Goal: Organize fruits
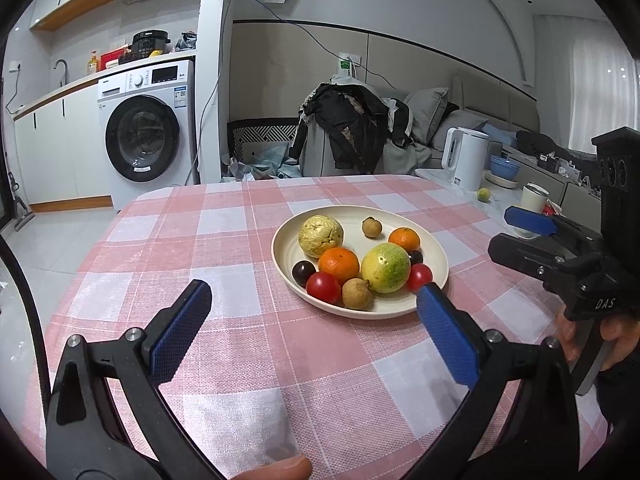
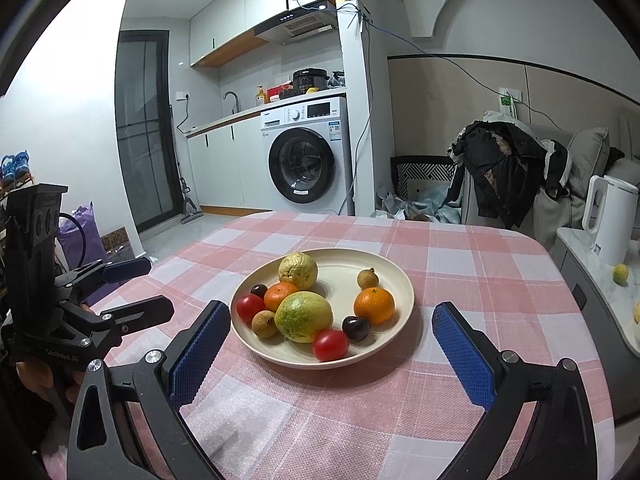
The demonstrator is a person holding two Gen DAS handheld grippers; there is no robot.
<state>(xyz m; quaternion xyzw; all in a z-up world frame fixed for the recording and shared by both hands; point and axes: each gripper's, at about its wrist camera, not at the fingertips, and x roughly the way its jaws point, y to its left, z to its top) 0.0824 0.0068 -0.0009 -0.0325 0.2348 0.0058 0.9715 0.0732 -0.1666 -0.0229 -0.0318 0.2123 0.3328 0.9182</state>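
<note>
Pink-and-white checked cloth covers the worktop (image 2: pixel 460 264), with a washing machine (image 2: pixel 304 156) and a clothes-draped sofa behind it. Near the middle sits a cream plate (image 2: pixel 400 280) holding all the fruit: two pale guavas (image 2: pixel 304 316), two oranges (image 2: pixel 374 305), two red tomatoes (image 2: pixel 330 345), two dark grapes and two brown longans.

Both tools are held low and roughly level over the near part of the cloth, pointing at the plate. The left claw (image 1: pixel 316 300) stands wide open, empty, its blue pads (image 1: pixel 180 336) apart; its right pad tip overlaps the plate's near rim in its own view, though contact cannot be judged. The right claw (image 2: pixel 332 320) is likewise spread wide and holds nothing, the plate lying between and beyond its pads.

A fingertip (image 1: pixel 280 470) shows at the bottom edge of the left view, mostly cut off. The person's right hand (image 1: pixel 592 340) on its handle is only partly seen at the frame edge.
</note>
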